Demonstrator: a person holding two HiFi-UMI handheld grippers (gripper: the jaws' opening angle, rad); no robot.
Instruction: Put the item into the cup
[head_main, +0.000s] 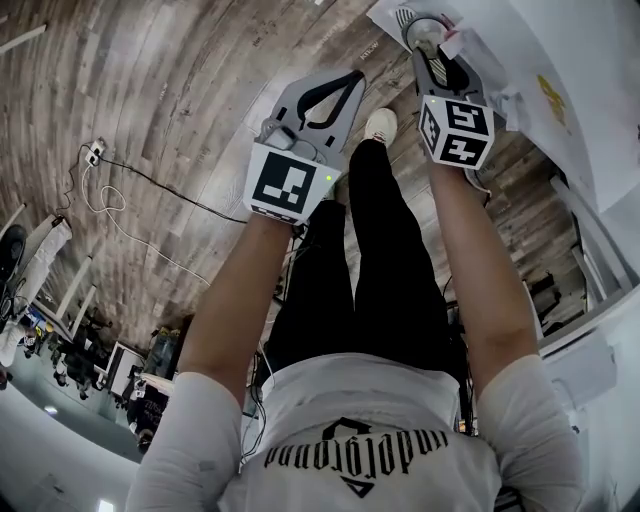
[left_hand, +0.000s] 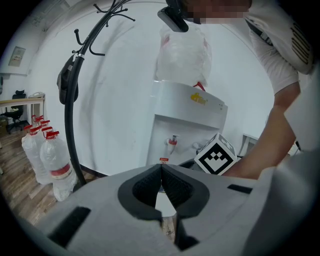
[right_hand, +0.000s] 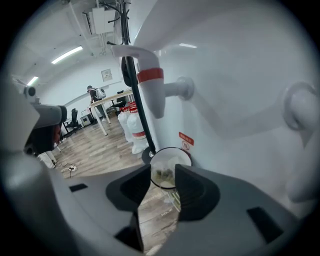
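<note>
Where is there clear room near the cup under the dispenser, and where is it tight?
Free: the gap between the red tap and the cup rim, and the wood floor left of the water bottles. Crowded: the right gripper flanks the cup, dispenser wall behind, coat stand pole just left.

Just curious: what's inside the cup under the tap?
A small brownish lump lies in the cup, too blurred to identify. The right hand-held gripper's jaws cover its near side.

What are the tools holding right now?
Nothing, it seems: the left tool is shut and empty, the right tool open at the cup.
</note>
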